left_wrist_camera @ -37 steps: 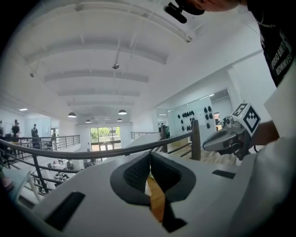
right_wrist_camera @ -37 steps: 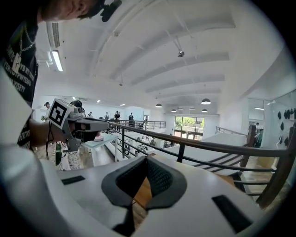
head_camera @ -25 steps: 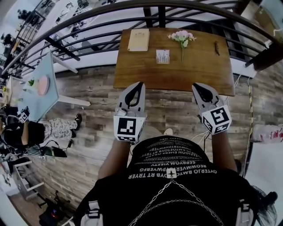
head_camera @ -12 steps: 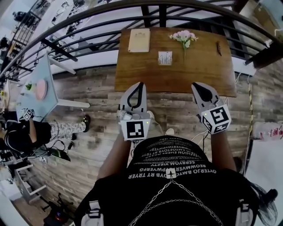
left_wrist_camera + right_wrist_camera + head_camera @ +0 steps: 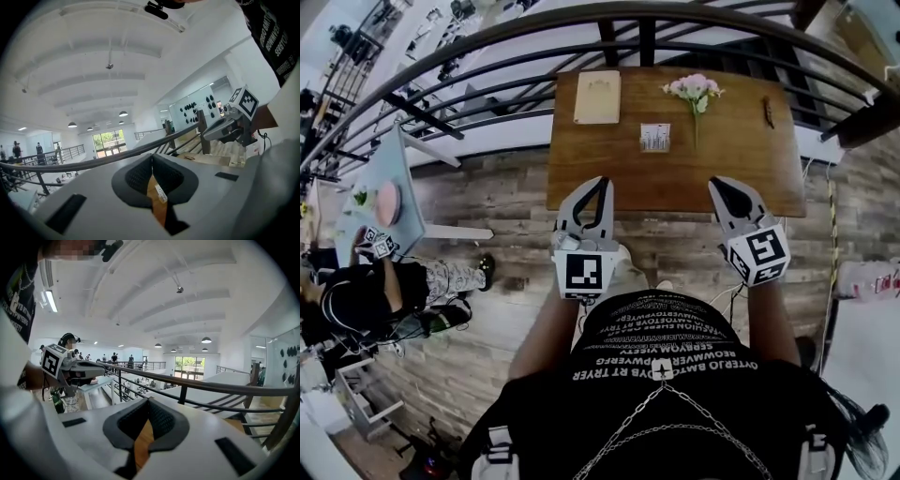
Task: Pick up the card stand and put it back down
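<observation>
The card stand (image 5: 654, 137), a small white card with print, stands upright in the middle of the brown wooden table (image 5: 609, 178). My left gripper (image 5: 600, 181) hovers over the table's near edge at the left, shut and empty. At the right of that same near edge, my right gripper (image 5: 716, 185) is also shut with nothing in it. Both are well short of the stand. In the left gripper view the pads (image 5: 151, 158) meet, with wood and a small white bit showing through the gap below. In the right gripper view the jaws (image 5: 148, 401) are closed over bare wood.
A tan board (image 5: 597, 97) lies at the table's far left, a pink flower sprig (image 5: 696, 91) at the far middle, a small dark object (image 5: 768, 111) at the far right. A curved dark railing (image 5: 487, 42) runs behind the table. A person stands by a pale table (image 5: 389, 187) at the left.
My left gripper has shifted a little to the right and its marker cube now faces up squarely. The right gripper has hardly moved. The person at the left has moved.
</observation>
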`<state>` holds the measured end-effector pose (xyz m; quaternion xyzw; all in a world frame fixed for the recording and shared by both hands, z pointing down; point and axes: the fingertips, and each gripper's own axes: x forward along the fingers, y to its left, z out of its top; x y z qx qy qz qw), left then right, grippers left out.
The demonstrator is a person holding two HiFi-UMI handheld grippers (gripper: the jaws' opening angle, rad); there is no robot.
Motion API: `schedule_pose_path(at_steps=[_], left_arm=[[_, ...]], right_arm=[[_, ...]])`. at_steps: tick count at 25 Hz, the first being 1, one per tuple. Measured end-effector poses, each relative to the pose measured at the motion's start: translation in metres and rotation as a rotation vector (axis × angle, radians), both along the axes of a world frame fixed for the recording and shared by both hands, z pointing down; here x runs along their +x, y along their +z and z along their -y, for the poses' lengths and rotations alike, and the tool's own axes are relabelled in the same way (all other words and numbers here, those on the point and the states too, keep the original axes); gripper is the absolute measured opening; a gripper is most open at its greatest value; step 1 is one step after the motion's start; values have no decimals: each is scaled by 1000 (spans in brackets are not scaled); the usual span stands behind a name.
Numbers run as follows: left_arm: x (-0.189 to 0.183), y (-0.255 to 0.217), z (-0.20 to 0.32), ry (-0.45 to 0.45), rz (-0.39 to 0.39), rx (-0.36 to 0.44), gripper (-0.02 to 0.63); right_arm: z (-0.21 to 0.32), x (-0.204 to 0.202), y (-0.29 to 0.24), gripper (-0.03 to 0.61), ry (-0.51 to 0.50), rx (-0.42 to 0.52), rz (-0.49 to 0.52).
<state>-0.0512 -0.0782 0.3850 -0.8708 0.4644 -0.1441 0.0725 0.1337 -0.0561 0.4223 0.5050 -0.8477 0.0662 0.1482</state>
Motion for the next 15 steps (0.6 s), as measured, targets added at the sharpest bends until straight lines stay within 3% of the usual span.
schedule_pose_path(at_steps=[15], left_arm=[[-3,2,66,55,-34,-35,28]], right_arm=[[59,-11,-4,15,27,-13,-3]])
